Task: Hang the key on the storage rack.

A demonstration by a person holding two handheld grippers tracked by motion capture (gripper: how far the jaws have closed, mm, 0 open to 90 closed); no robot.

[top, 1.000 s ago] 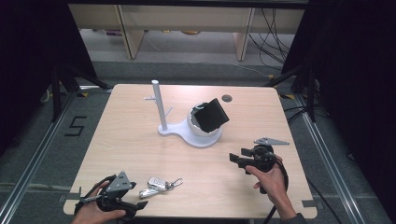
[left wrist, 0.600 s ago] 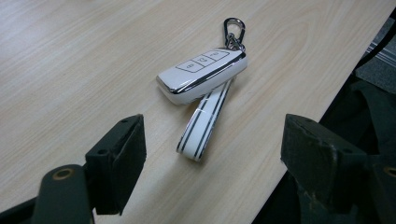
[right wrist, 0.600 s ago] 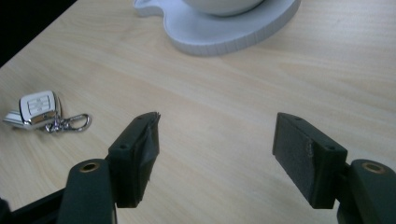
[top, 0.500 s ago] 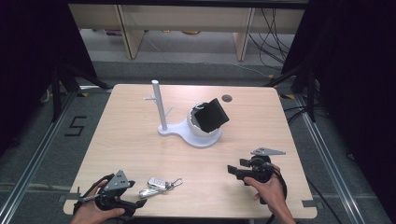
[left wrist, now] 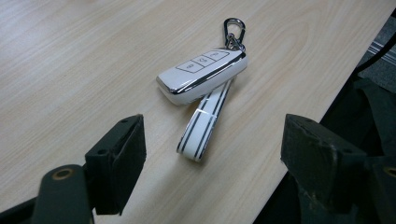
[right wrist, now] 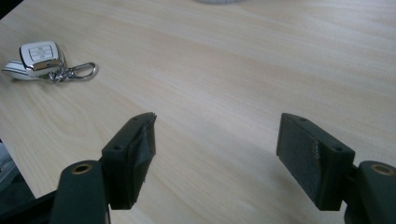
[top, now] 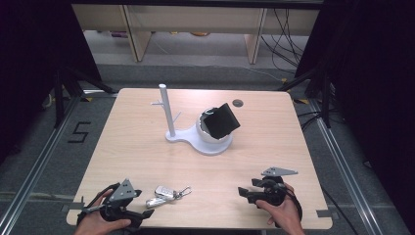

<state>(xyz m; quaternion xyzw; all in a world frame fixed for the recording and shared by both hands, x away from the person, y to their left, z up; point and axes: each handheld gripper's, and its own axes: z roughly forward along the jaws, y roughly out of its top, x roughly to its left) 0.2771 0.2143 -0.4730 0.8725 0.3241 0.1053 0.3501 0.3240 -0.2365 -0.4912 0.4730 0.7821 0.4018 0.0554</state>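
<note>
Left gripper (left wrist: 210, 154) sits with jaws spread wide, nothing between them, just short of the white key fob (left wrist: 201, 75) lying flat near the table's (top: 147, 147) front edge (strap and clip attached). Right gripper (right wrist: 219, 149) is empty too, gaping. Looks like pre-grasp; next it needs to slide forward and close on the fob.

A white car key fob (left wrist: 201, 77) with chrome trim and three buttons is lying flat, buttons up, on the table (top: 274, 147), near its front edge, well in front of the white stand (top: 205, 139). Its striped strap (left wrist: 203, 123) and metal clip (left wrist: 233, 30) are trailing beside it.
</note>
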